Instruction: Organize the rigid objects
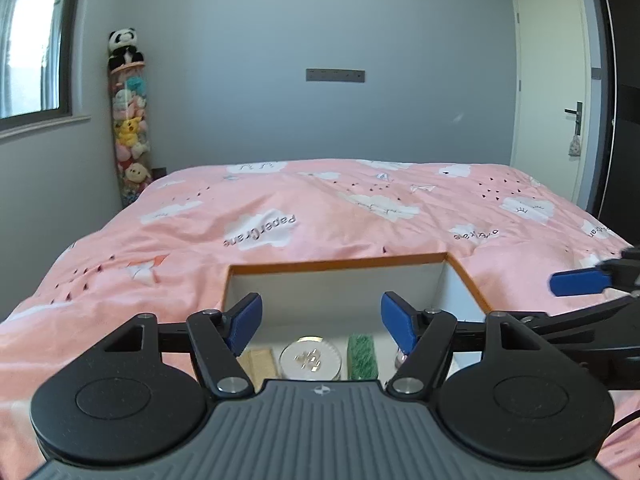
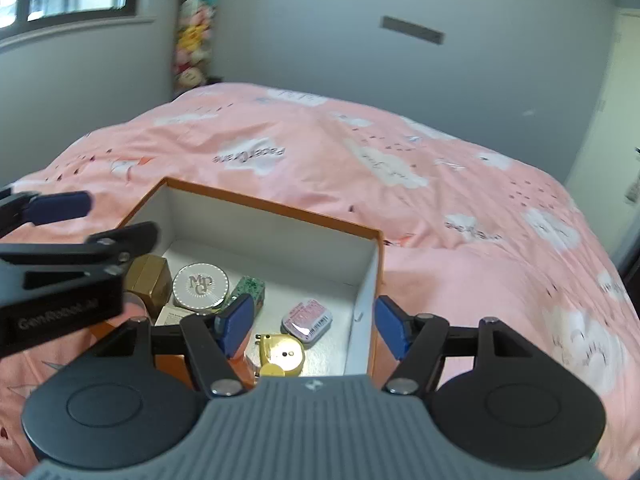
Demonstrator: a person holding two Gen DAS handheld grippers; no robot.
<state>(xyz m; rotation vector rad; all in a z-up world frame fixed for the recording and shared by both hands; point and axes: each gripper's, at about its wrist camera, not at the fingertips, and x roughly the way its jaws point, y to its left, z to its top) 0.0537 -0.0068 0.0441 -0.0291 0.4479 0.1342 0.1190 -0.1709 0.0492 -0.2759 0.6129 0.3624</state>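
Observation:
An orange-rimmed white box (image 2: 368,276) sits on the pink bed and holds small rigid items: a round silver tin (image 2: 201,283), a green patterned box (image 2: 249,289), a gold box (image 2: 149,280), a pink tin (image 2: 307,318) and a yellow round item (image 2: 282,354). In the left wrist view the box (image 1: 340,264) shows the silver tin (image 1: 310,360) and green box (image 1: 361,358). My left gripper (image 1: 321,320) is open and empty above the box's near side. My right gripper (image 2: 312,326) is open and empty over the box's right front corner.
The pink quilt (image 1: 320,220) covers the whole bed around the box. A tall clear tube of plush toys (image 1: 130,120) stands in the far left corner. A white door (image 1: 552,88) is at the right. The right gripper's finger (image 1: 580,283) shows at the left view's right edge.

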